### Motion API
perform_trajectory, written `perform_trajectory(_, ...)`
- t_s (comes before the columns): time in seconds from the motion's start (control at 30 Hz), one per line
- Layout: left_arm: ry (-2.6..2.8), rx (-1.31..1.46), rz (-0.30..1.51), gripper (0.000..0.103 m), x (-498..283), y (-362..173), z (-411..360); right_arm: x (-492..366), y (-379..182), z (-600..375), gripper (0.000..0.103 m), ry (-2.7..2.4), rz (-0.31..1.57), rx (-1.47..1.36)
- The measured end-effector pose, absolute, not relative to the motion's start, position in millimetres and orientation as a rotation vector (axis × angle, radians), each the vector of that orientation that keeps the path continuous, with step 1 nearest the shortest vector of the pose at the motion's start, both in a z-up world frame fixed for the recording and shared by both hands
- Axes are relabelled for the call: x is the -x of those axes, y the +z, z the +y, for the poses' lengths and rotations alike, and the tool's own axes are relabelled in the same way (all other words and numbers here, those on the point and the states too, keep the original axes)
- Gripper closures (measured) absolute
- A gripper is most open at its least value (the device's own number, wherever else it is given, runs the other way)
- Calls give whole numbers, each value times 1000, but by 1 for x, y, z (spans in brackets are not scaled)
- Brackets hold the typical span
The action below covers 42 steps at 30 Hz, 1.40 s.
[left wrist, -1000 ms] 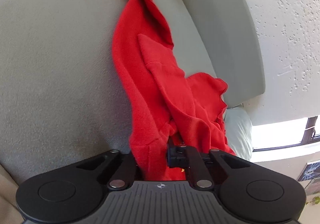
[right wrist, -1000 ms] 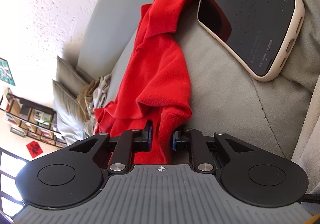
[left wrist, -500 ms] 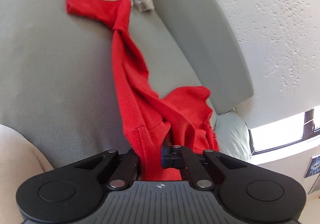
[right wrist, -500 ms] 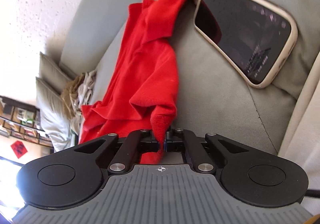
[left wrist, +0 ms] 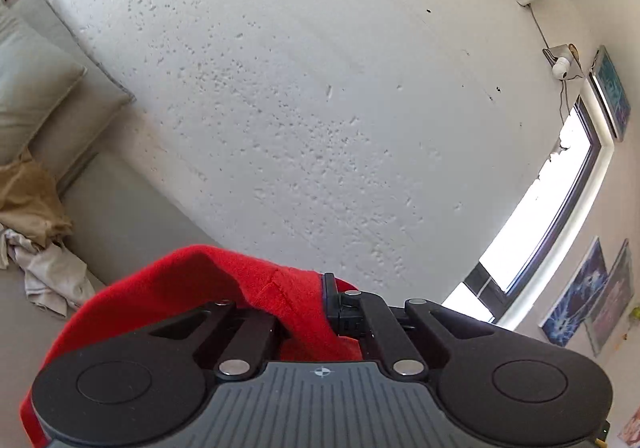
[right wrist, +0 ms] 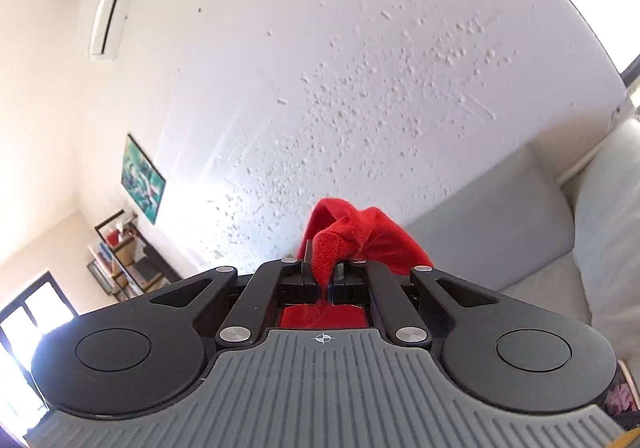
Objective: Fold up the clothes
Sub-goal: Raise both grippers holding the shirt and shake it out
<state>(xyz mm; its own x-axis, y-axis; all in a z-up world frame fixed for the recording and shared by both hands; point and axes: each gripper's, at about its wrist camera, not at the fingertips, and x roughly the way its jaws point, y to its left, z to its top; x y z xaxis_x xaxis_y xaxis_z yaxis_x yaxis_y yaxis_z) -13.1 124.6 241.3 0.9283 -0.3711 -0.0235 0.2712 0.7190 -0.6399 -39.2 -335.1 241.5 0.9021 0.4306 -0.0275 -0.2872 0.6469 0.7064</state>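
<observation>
both grippers point up toward the speckled white wall (left wrist: 320, 107). the left gripper (left wrist: 308, 308) has its jaws clenched on the red garment (left wrist: 192, 288), which bunches between them and drapes off to the left of the jaws and down past the gripper body. the right gripper (right wrist: 320, 280) has its jaws pinched tight on another fold of the same red garment (right wrist: 352, 236), which humps up just beyond the jaws and falls away to their right. far left of the left jaws, a tan cloth (left wrist: 28, 199) and a pale crumpled cloth (left wrist: 52, 272) lie on the grey sofa (left wrist: 120, 215). right of the right jaws, the sofa's backrest (right wrist: 500, 215) meets the wall.
</observation>
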Motion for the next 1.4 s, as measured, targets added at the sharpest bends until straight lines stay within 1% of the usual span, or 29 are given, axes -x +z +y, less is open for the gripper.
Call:
perform_trajectory(0.07, -376, 663, 101, 103, 24, 254, 123, 43, 250, -333, 100, 417, 220, -782)
perform_trajectory(0.17, -451, 623, -38, 103, 52, 280, 126, 62, 275, -336, 100, 435, 122, -768)
perform_trajectory(0.23, -459, 575, -106, 103, 67, 295, 118, 71, 284, -338, 101, 452, 93, -788)
perform_trajectory(0.33, -441, 521, -131, 103, 75, 311, 109, 84, 298, -343, 100, 477, 49, -816)
perform_trajectory(0.4, -526, 565, -133, 103, 76, 314, 112, 93, 307, -345, 100, 494, 19, -835)
perform_trajectory(0.47, -505, 526, -106, 101, 72, 315, 104, 100, 309, -349, 100, 493, -18, -865)
perform_trajectory(0.5, -457, 476, -49, 102, 63, 314, 97, 99, 297, -349, 100, 455, -1, -882)
perform_trajectory(0.53, -403, 426, 21, 102, 51, 313, 90, 92, 280, -345, 100, 407, 63, -882)
perform_trajectory(0.6, -348, 416, 121, 102, 22, 302, 92, 70, 244, -339, 100, 388, 230, -923)
perform_trajectory(0.67, -314, 441, 136, 102, 10, 293, 102, 44, 207, -333, 100, 393, 410, -975)
perform_trajectory(0.7, -304, 453, 114, 102, 10, 291, 109, 38, 197, -333, 100, 397, 440, -989)
perform_trajectory(0.8, -332, 481, 25, 102, 21, 301, 120, 42, 217, -337, 100, 396, 313, -909)
perform_trajectory(0.97, -298, 346, -131, 102, 50, 322, 105, 72, 292, -324, 100, 389, 88, -642)
perform_trajectory(1.03, -296, 318, -151, 102, 56, 322, 100, 81, 307, -321, 100, 377, 65, -602)
perform_trajectory(1.17, -300, 279, -180, 102, 69, 322, 97, 98, 314, -328, 100, 390, 73, -588)
perform_trajectory(1.3, -316, 296, -219, 102, 84, 329, 101, 113, 321, -326, 100, 399, 57, -551)
perform_trajectory(1.4, -323, 302, -247, 102, 94, 335, 103, 122, 336, -322, 100, 409, 31, -508)
